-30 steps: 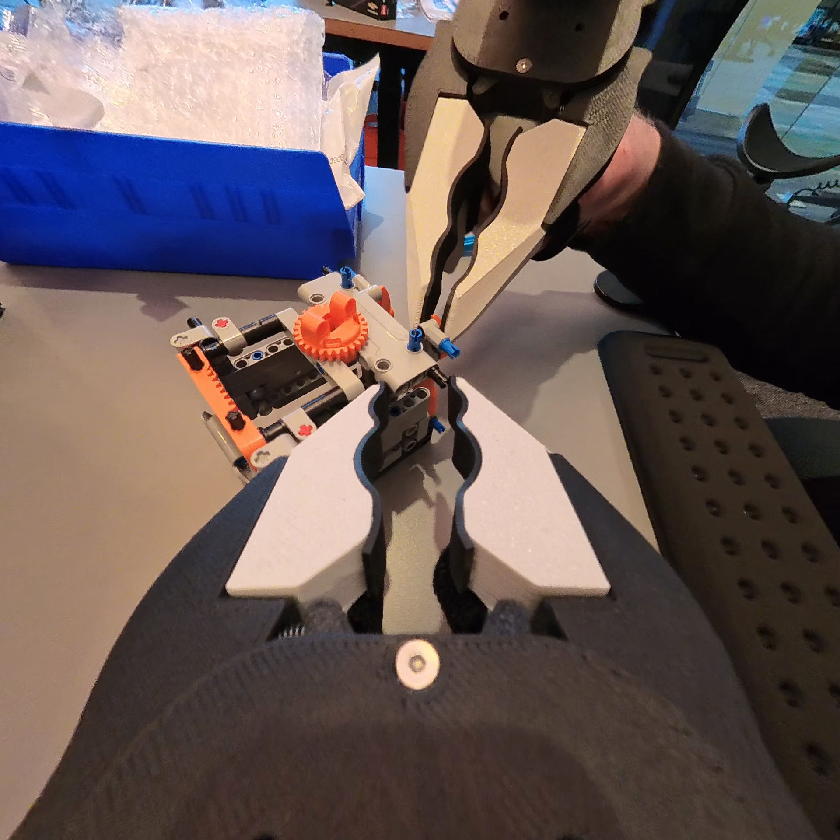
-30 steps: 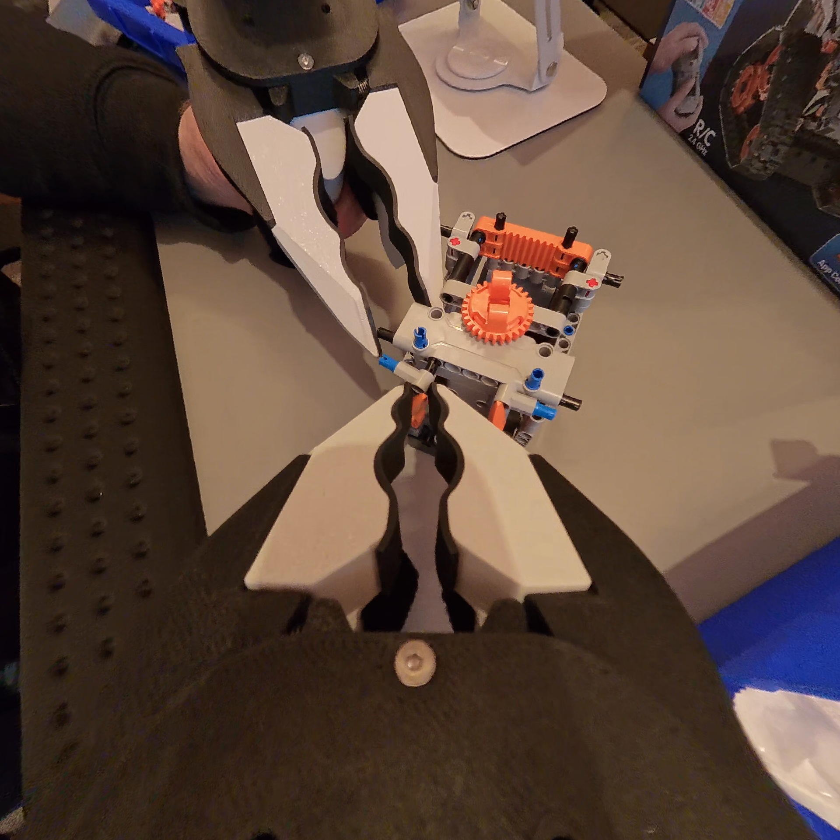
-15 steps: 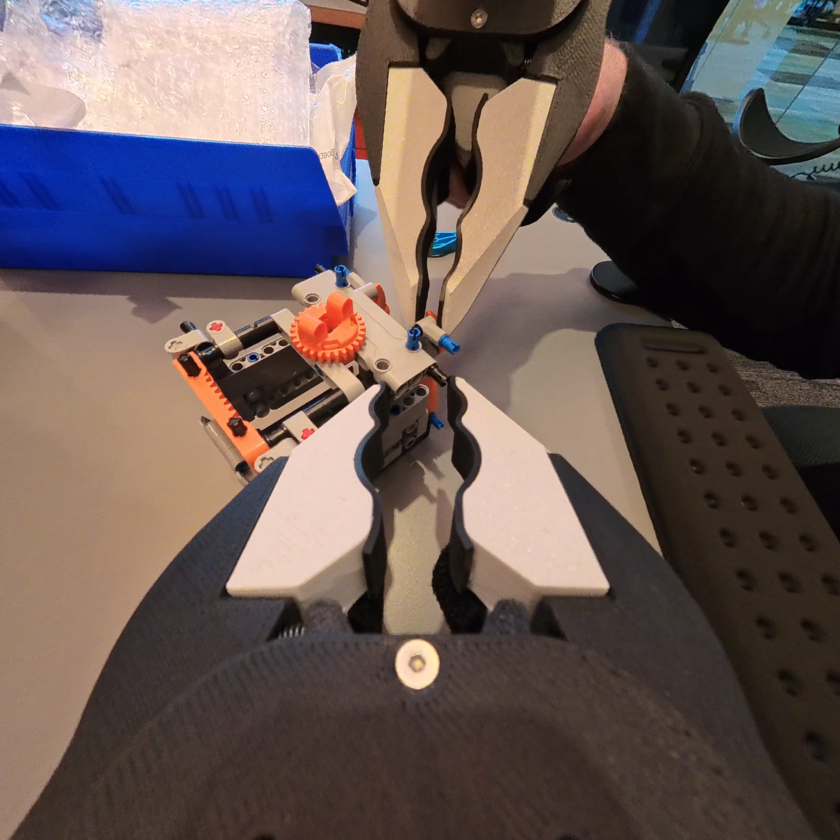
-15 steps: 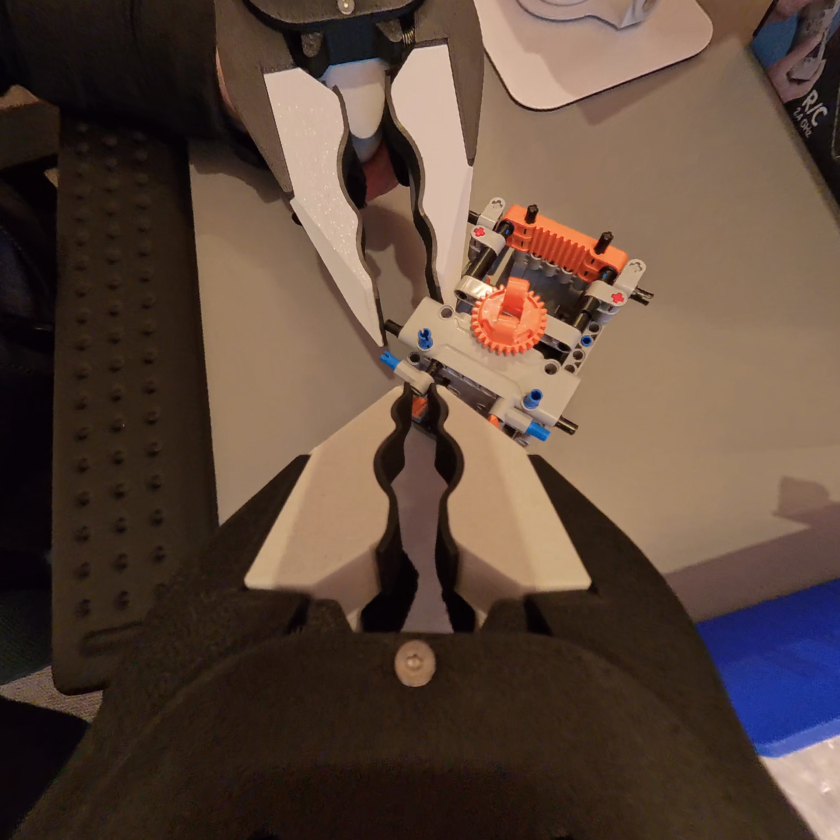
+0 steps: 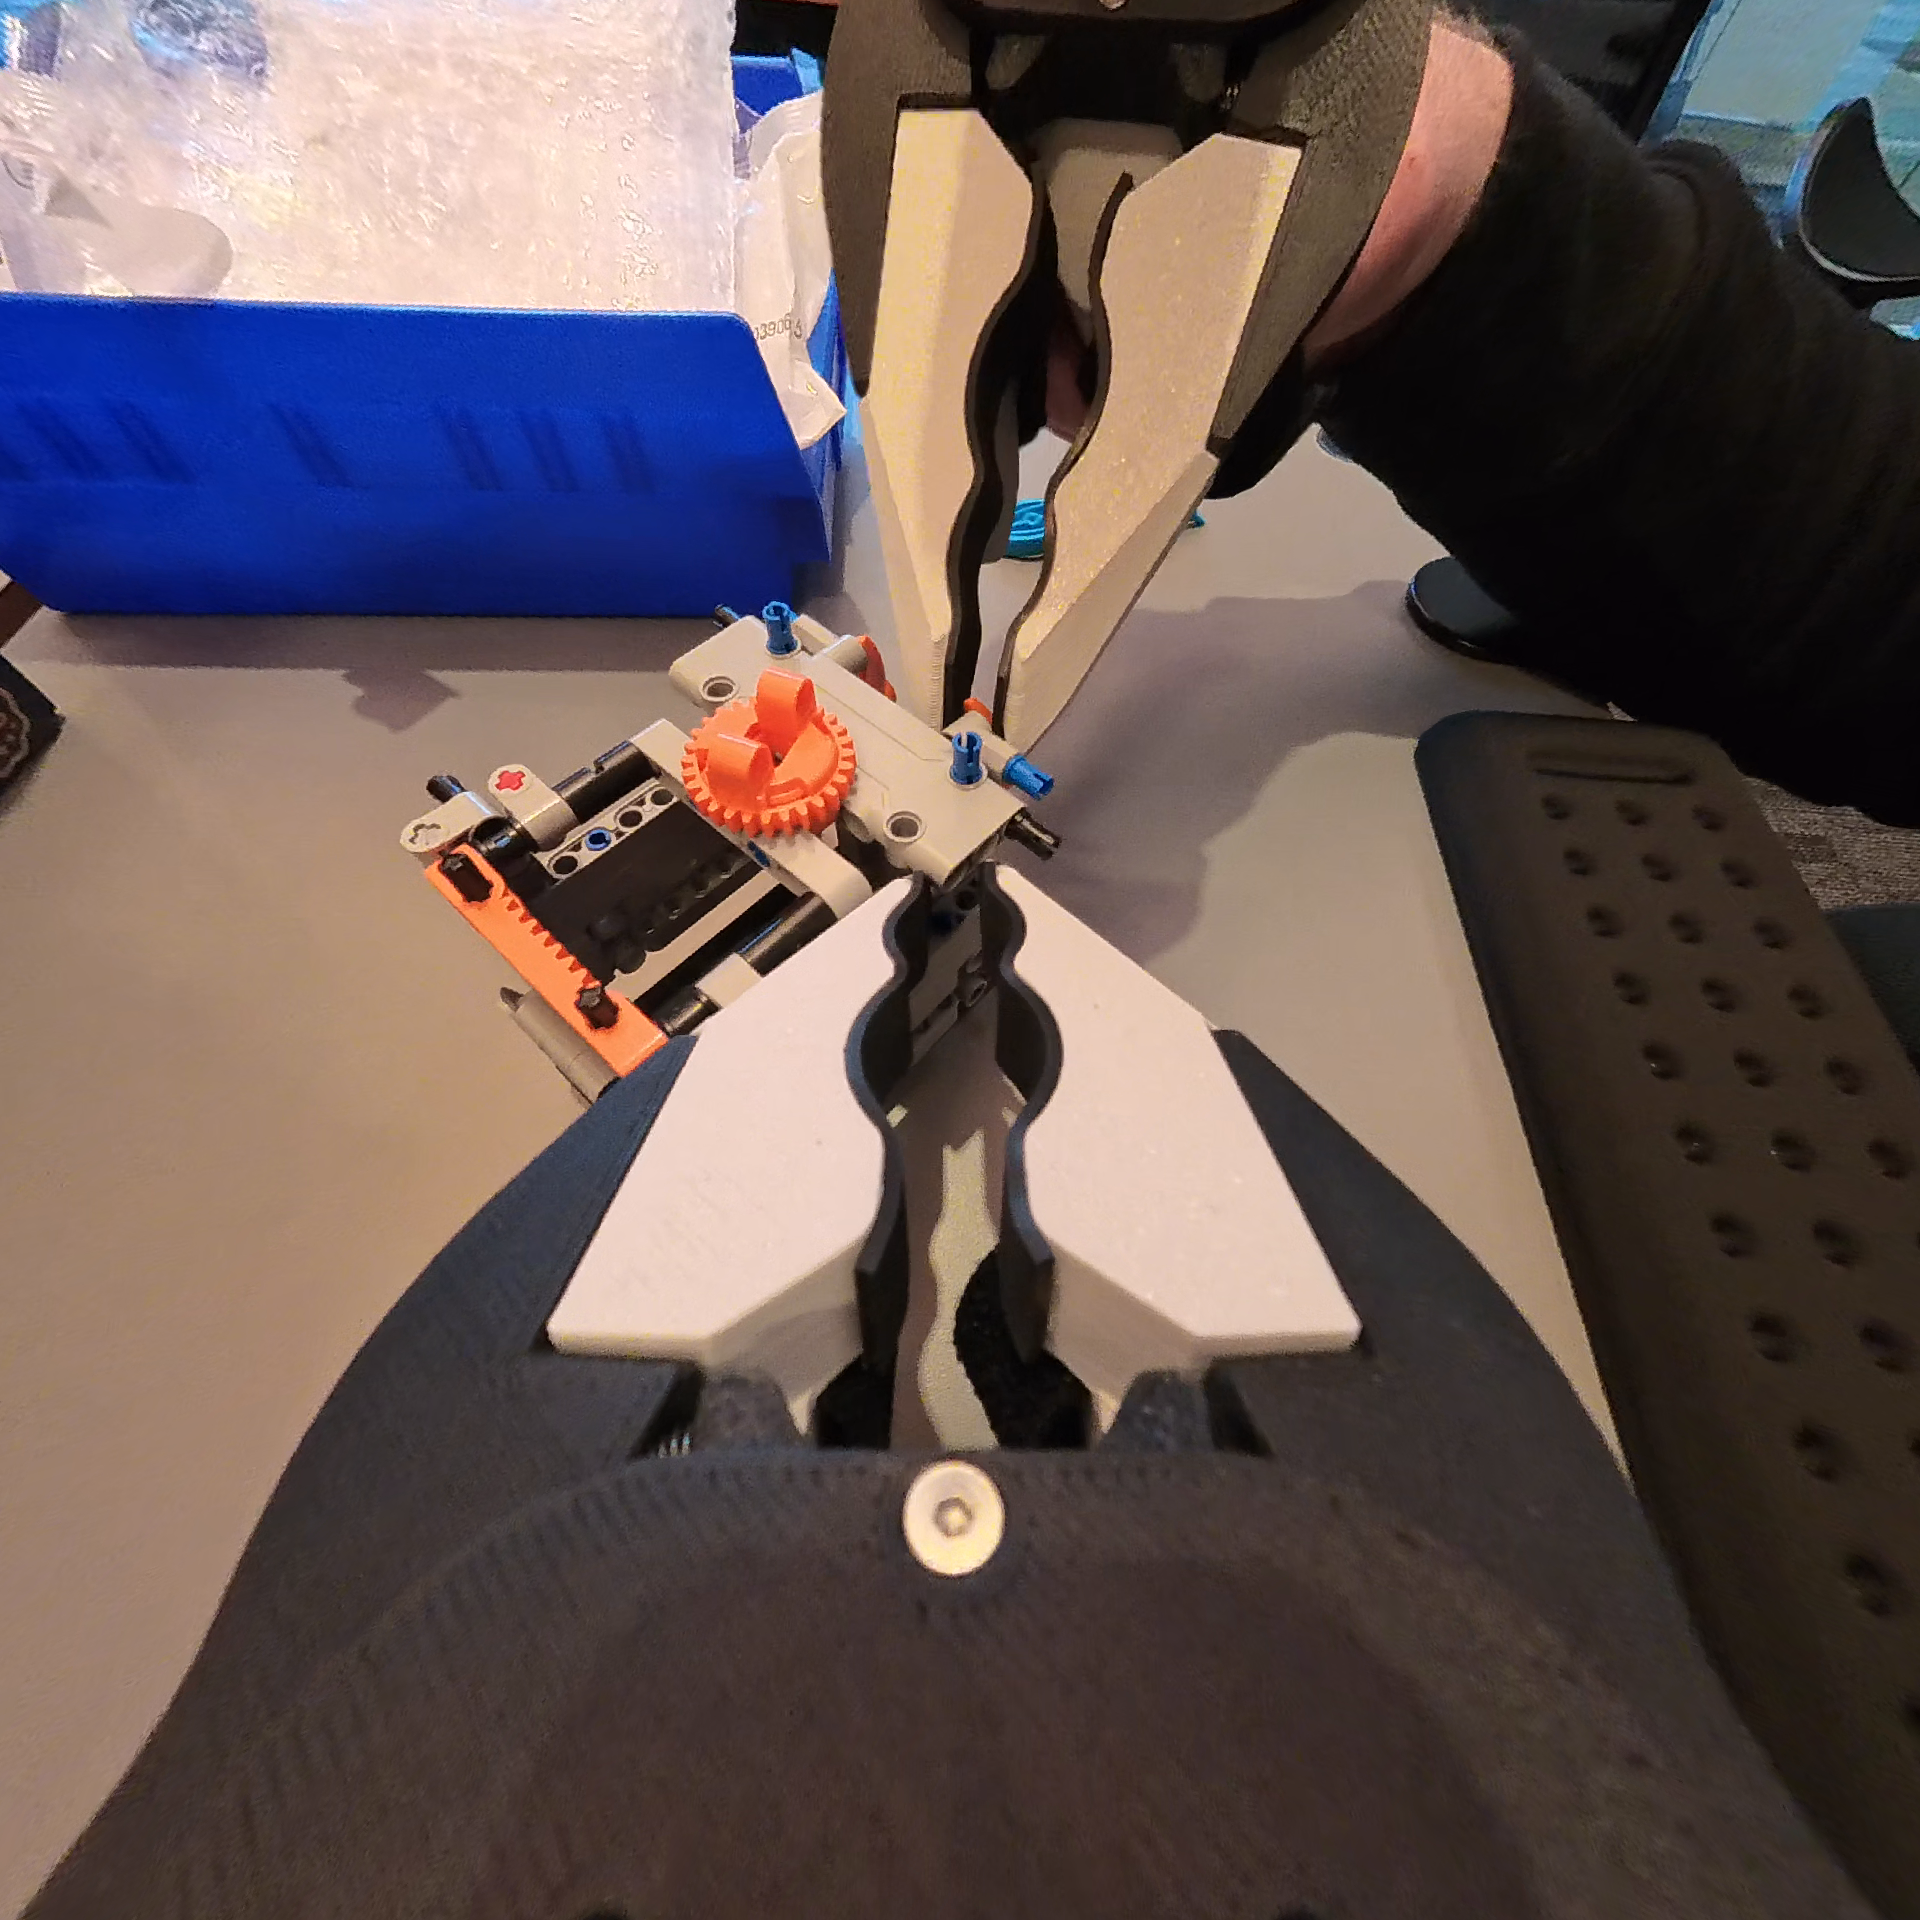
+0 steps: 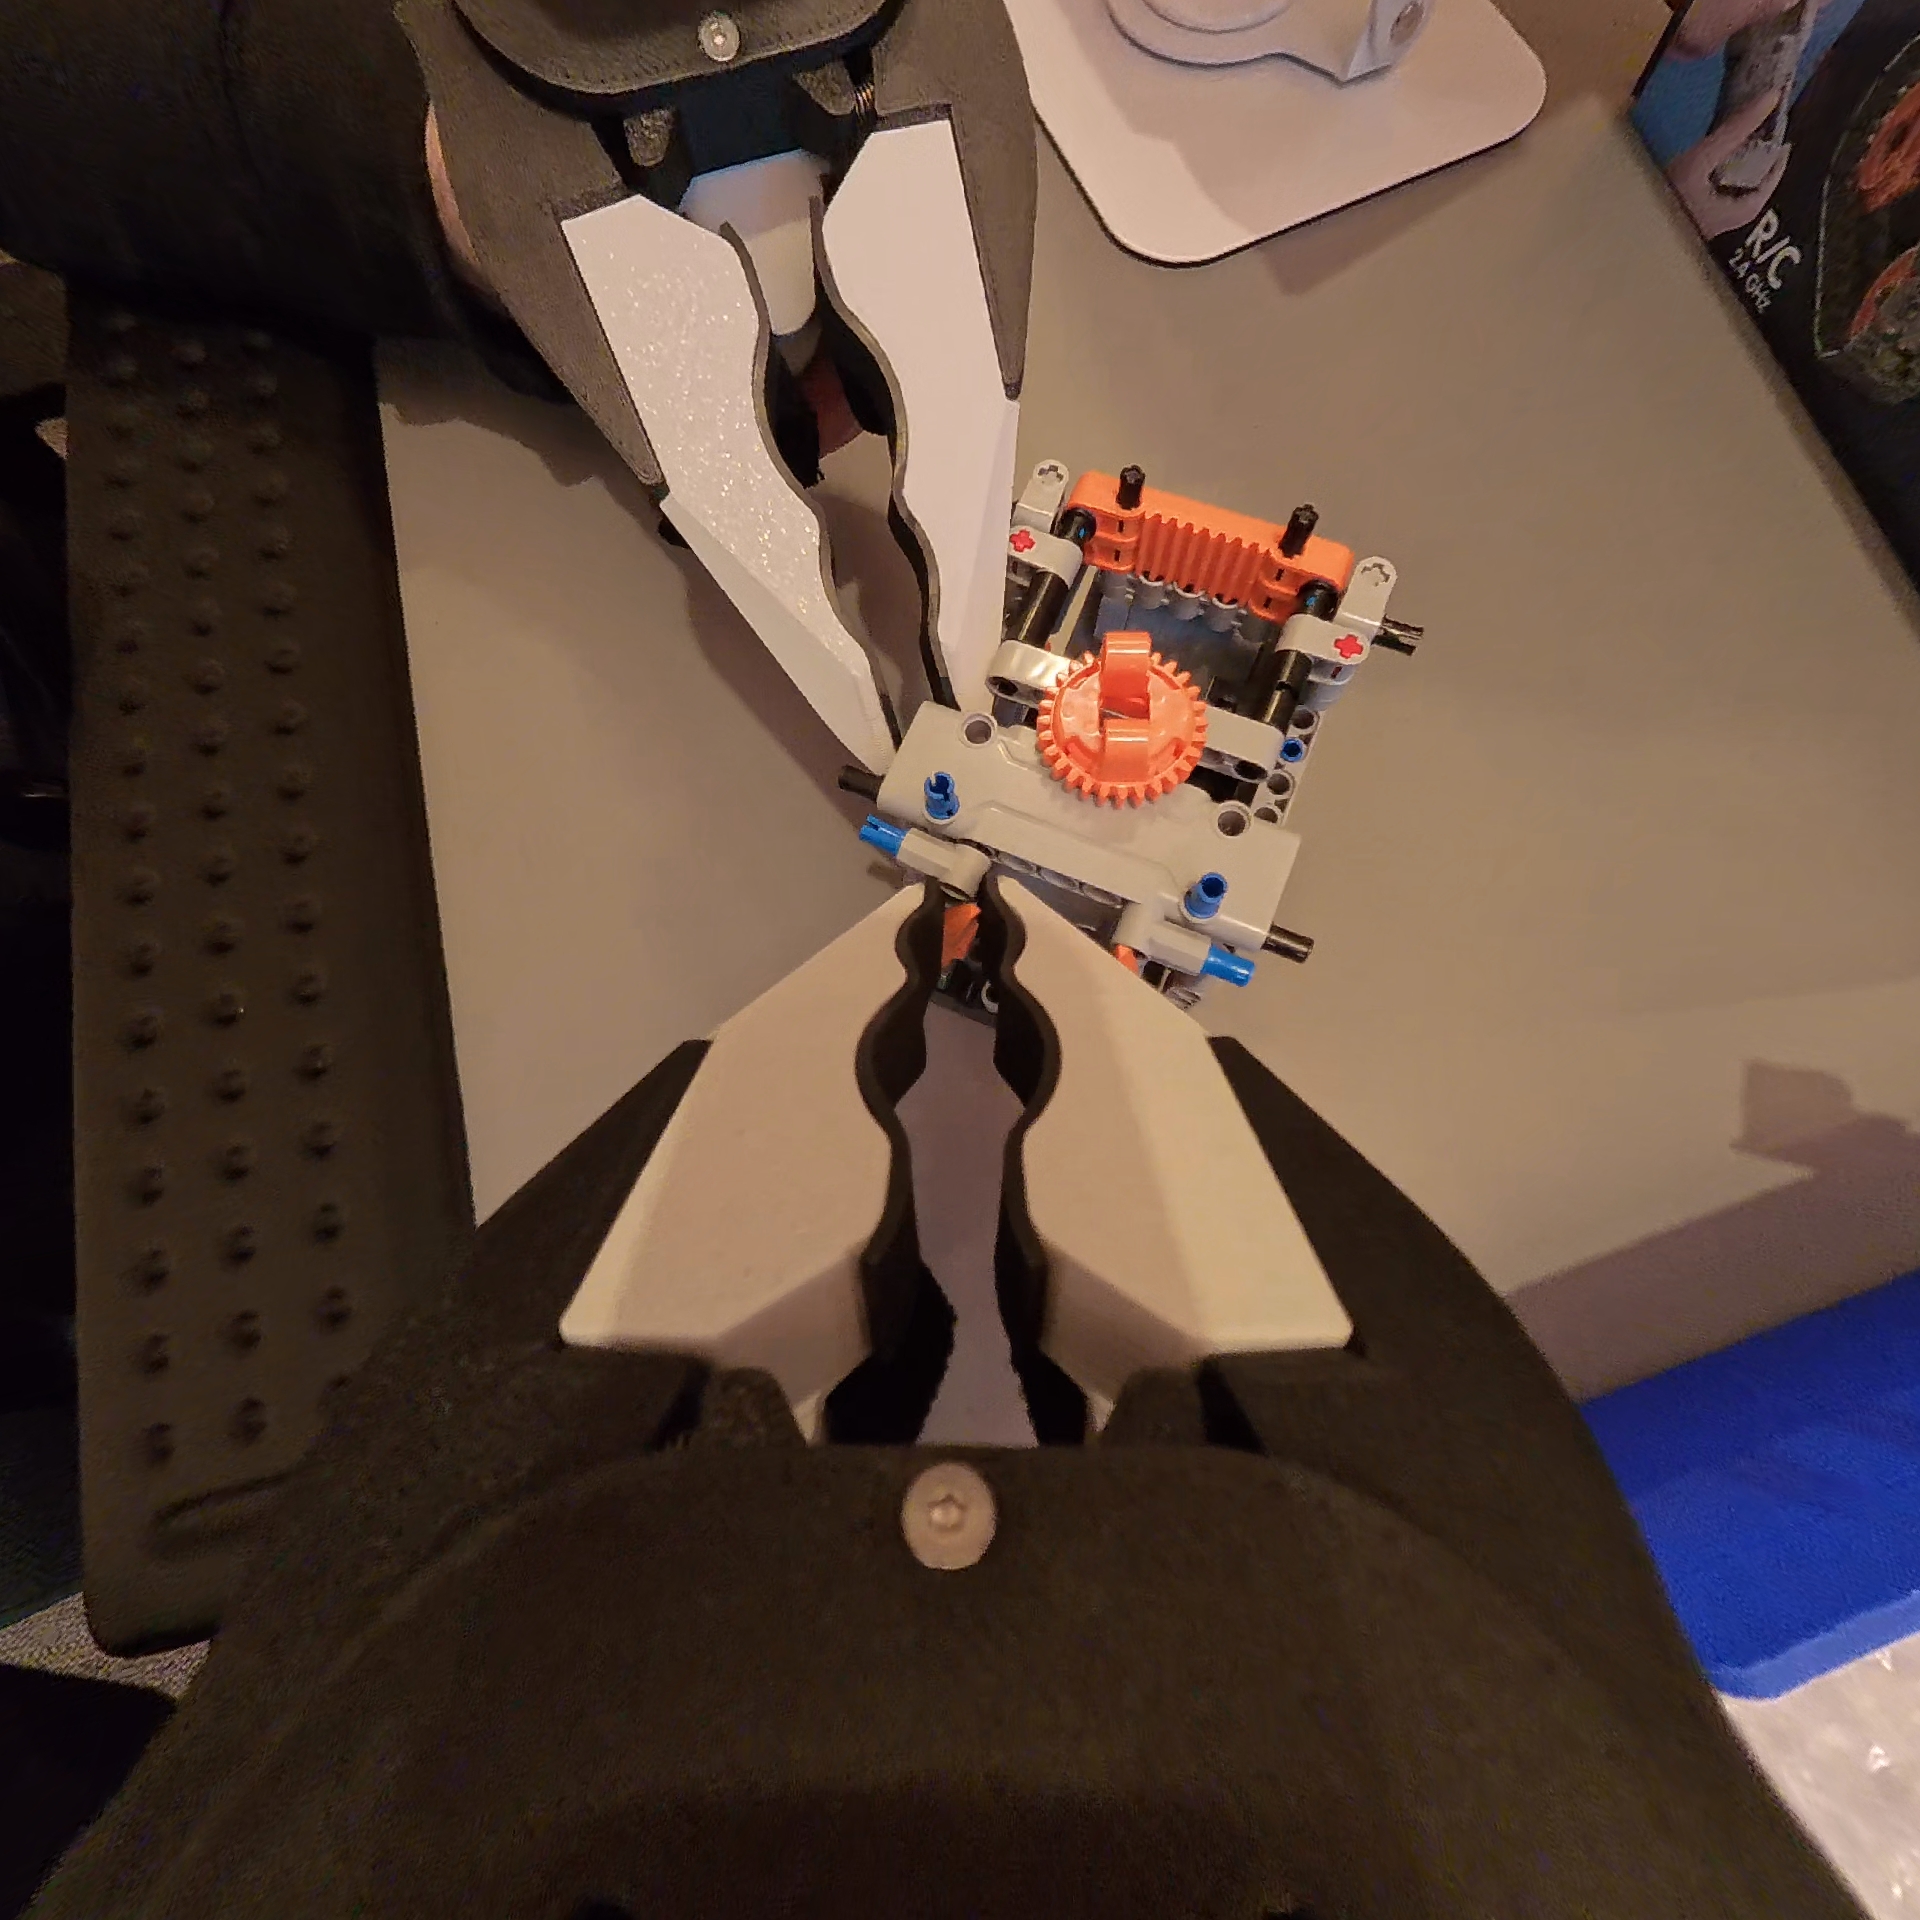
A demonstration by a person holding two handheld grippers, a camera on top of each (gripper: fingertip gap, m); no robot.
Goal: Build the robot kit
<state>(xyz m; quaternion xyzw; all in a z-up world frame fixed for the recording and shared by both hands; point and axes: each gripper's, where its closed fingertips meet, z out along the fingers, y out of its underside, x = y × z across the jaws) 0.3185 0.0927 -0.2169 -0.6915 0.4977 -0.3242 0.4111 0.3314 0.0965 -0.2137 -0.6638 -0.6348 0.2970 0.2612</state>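
Observation:
A grey, black and orange brick model with an orange gear on top stands on the grey table. My left gripper is shut on the model's near dark corner column. My right gripper reaches in from the far side and pinches the same end of the model beside a blue pin. In the right wrist view my right gripper is shut on a small orange and grey part under the model's front edge. The left gripper comes from the top and clasps the model's left corner.
A blue bin with bubble wrap stands at the back left; its corner also shows in the right wrist view. A black perforated pad lies along the table edge. A white stand base and a printed box are beyond the model. My left and right fingertips are right by each other.
My left gripper has closed further onto the model's corner. My right gripper has swung round from a slant to stand almost straight across from the left. The model has hardly moved.

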